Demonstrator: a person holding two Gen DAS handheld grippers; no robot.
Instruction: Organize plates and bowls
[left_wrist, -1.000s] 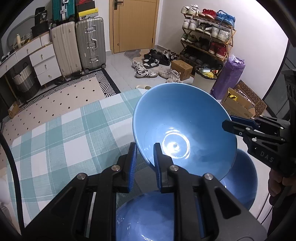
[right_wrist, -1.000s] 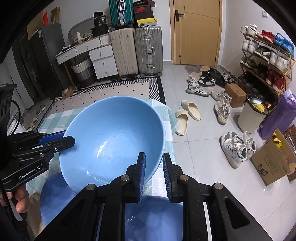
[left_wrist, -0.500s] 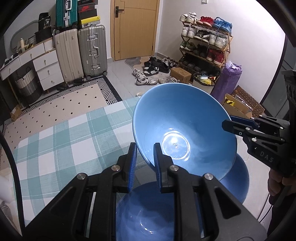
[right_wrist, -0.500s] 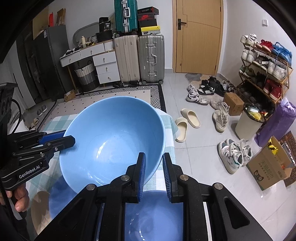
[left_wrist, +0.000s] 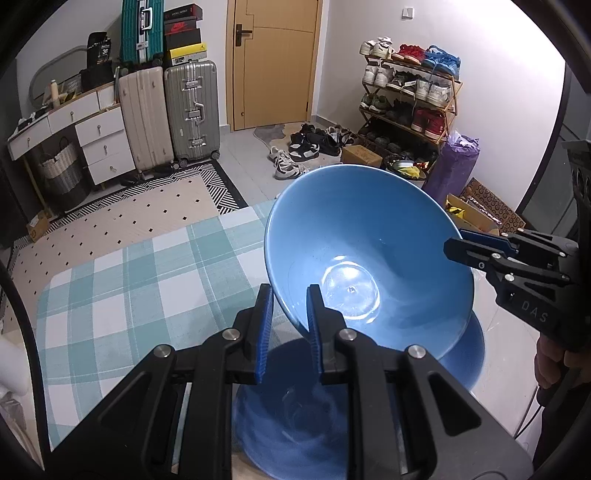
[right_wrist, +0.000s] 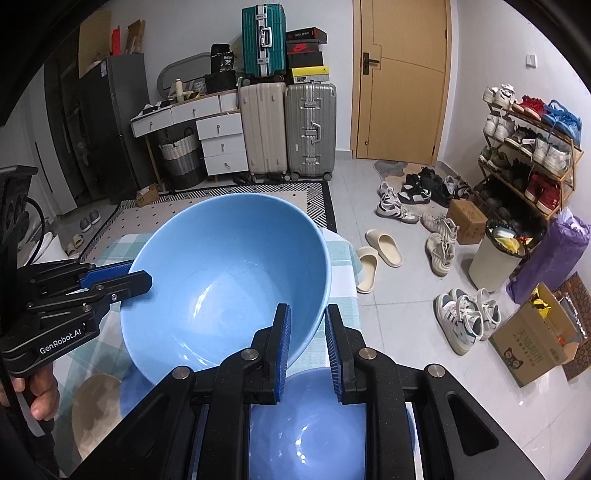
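Bowl (left_wrist: 369, 258) hangs tilted, its rim pinched by left claw (left_wrist: 290, 295) and right claw (right_wrist: 306, 321).

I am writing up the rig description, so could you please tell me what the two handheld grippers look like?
Both are matte black plastic with angular cut-out frames, silver pivot screws and ribbed blue pads on the fingers. The left gripper bears white "GenRobot.AI" lettering on its side, seen from the right wrist view; the right gripper shows "DAS". A black cable runs behind the left one. Bare fingers grip each handle; no sleeves show.

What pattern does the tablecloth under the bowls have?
The tablecloth is checked in pale green and white; the left wrist view shows it best.
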